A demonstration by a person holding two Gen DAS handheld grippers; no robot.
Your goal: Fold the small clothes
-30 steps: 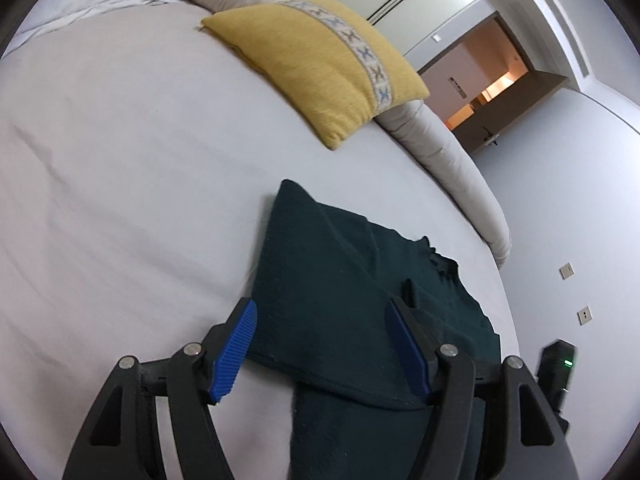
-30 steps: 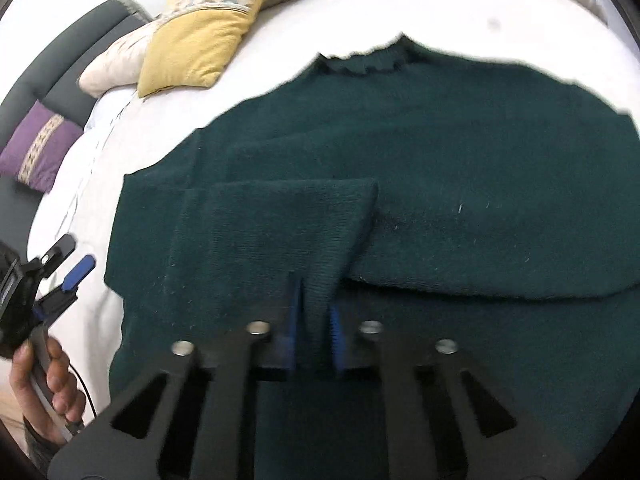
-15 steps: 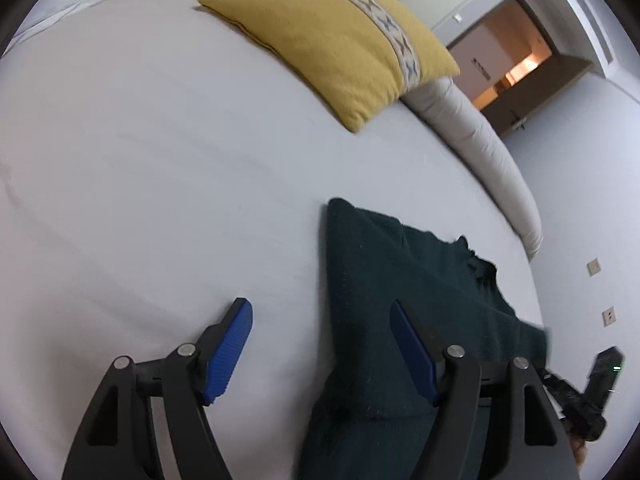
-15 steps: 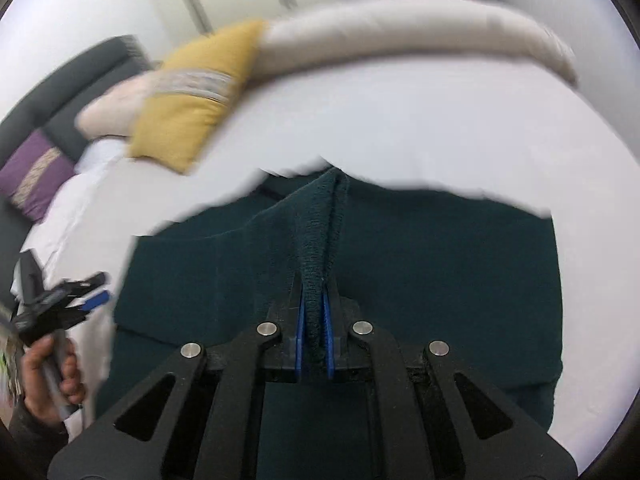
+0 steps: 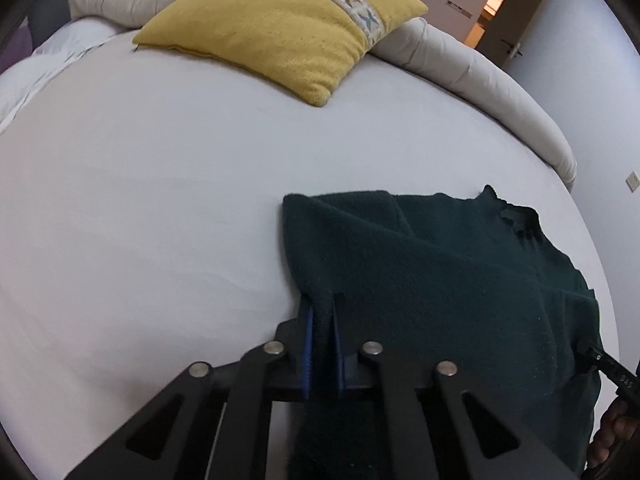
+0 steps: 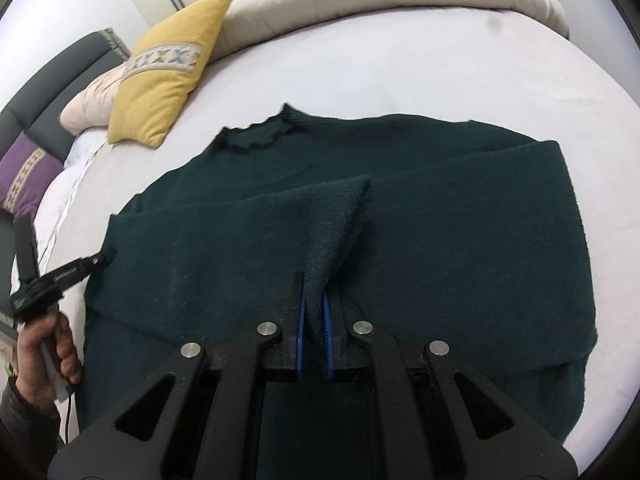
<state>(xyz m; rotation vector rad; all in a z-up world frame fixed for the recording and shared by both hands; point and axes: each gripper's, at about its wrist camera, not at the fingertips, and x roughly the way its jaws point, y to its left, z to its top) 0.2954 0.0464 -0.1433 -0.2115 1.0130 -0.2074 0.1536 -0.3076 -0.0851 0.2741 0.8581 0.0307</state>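
I see the dark green sweater (image 6: 400, 216) lying spread on the white bed (image 5: 140, 200), its collar toward the yellow pillow (image 5: 288, 28). My left gripper (image 5: 320, 344) has its blue fingers (image 5: 307, 344) closed on the left edge of the sweater, and a fold of knit stands between them. My right gripper (image 6: 314, 334) pinches a raised fold in the middle of the sweater, fingers narrow around the cloth.
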